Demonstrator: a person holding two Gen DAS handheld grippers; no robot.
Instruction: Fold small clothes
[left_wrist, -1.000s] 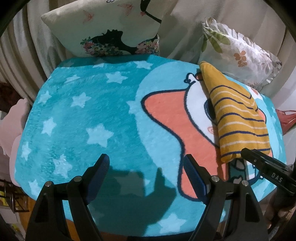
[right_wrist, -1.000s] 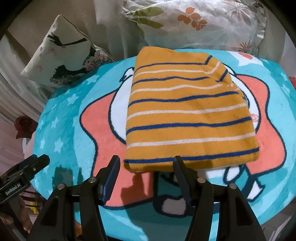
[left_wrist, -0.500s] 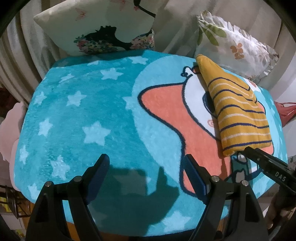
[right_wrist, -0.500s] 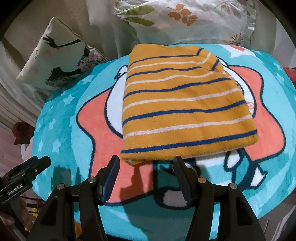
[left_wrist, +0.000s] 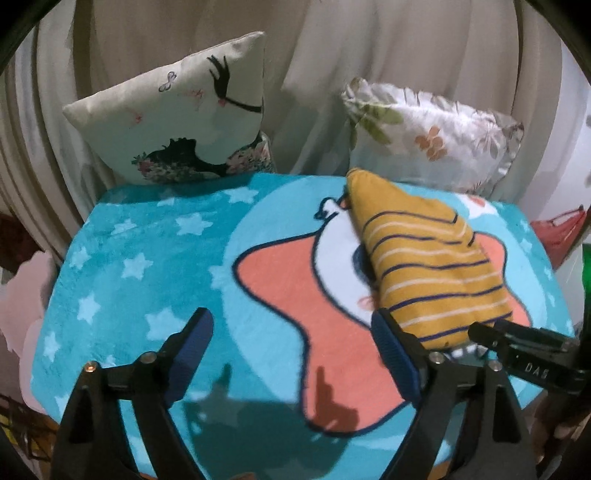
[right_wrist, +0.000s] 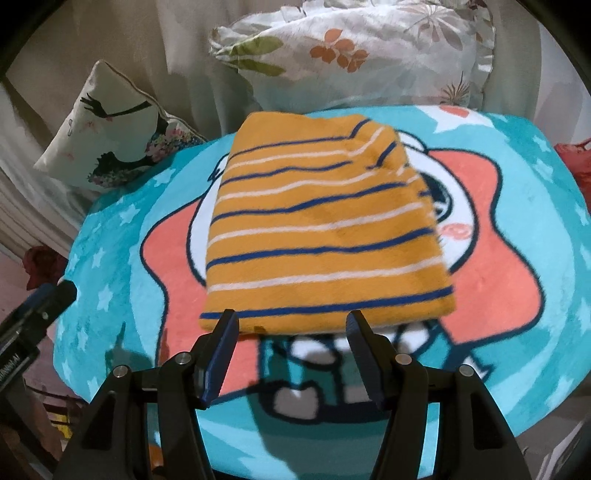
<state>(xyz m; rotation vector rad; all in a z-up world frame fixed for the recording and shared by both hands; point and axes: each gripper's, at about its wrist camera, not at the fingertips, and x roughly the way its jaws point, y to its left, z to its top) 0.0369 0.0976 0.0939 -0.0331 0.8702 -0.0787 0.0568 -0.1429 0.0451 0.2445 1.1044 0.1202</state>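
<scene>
A folded mustard-yellow garment with blue and white stripes (right_wrist: 317, 229) lies flat on the teal star-print blanket (right_wrist: 554, 295); it also shows at the right of the left wrist view (left_wrist: 432, 266). My right gripper (right_wrist: 290, 339) is open and empty, its fingertips just in front of the garment's near edge. My left gripper (left_wrist: 291, 343) is open and empty over the blanket (left_wrist: 147, 258), left of the garment. The right gripper's body shows at the lower right of the left wrist view (left_wrist: 524, 354).
A white pillow with a black figure print (left_wrist: 184, 122) and a floral pillow (left_wrist: 432, 136) lean against the draped cream backrest behind the blanket. A red bag (left_wrist: 557, 236) sits off the right edge. The blanket's front edge drops off near the grippers.
Both grippers have pulled back and tilted up, so more of the pillows and backrest shows. The garment lies as before. Both grippers stay open.
</scene>
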